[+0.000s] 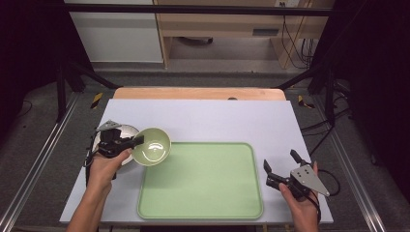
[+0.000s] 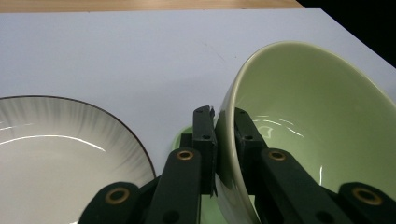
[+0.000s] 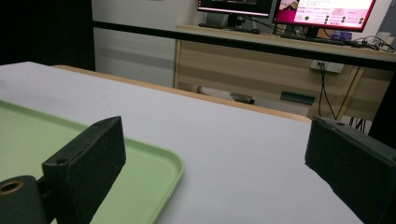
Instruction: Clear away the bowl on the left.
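Note:
My left gripper (image 1: 138, 140) is shut on the rim of a pale green bowl (image 1: 152, 146), which tilts above the upper left corner of a green tray (image 1: 203, 193). In the left gripper view the bowl (image 2: 308, 121) has its wall pinched between the two black jaws of that gripper (image 2: 224, 116). A white plate with a dark rim (image 1: 124, 130) lies on the table under that hand; the plate (image 2: 56, 154) is at the lower left of that view. My right gripper (image 1: 280, 160) stands open beside the tray's right edge, nothing between its fingers (image 3: 88, 163).
A white sheet (image 1: 208, 118) covers the wooden table (image 1: 198, 93). Black frame posts stand at both far sides. In the right gripper view the tray's corner (image 3: 159, 172) lies low at left, with a desk and monitors (image 3: 327, 11) far behind.

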The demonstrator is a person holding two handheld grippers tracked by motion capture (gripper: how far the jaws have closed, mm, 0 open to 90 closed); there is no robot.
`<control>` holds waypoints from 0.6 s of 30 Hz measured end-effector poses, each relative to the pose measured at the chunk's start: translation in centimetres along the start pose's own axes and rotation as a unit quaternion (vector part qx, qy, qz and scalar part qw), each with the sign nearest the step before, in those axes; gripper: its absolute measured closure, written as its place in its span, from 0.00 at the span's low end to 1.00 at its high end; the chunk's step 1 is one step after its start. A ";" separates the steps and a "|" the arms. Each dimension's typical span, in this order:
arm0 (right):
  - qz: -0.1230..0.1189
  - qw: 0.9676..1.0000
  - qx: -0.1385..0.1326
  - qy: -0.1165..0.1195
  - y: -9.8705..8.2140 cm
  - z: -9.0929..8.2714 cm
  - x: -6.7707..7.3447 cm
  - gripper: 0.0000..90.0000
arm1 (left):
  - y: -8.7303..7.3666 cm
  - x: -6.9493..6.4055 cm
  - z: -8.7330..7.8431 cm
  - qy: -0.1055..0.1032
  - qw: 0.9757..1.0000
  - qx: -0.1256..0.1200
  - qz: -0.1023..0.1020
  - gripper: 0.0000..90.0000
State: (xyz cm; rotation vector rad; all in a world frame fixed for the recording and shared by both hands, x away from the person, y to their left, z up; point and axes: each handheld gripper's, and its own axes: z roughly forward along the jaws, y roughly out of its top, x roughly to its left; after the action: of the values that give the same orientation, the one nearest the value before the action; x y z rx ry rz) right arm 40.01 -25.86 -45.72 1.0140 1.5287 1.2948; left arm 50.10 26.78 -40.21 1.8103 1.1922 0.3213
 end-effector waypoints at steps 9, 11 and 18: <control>0.002 1.000 0.003 -0.001 -0.1 0.2 -0.1 0.06 | -0.1 -1.2 0.9 -0.014 1.000 0.009 0.013 0.91; 0.002 1.000 0.000 0.000 -0.1 0.2 -0.1 0.06 | -0.3 -1.5 1.2 -0.017 1.000 0.014 0.015 0.91; 0.005 1.000 0.001 0.000 -0.1 0.1 -0.2 0.06 | -0.7 -2.5 2.2 -0.028 0.999 0.026 0.021 0.91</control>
State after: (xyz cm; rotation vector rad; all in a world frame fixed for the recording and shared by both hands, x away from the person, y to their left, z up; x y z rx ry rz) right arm 40.20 -26.00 -45.79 1.0238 1.5259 1.2998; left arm 49.81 23.61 -41.30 1.8780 1.1345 0.2640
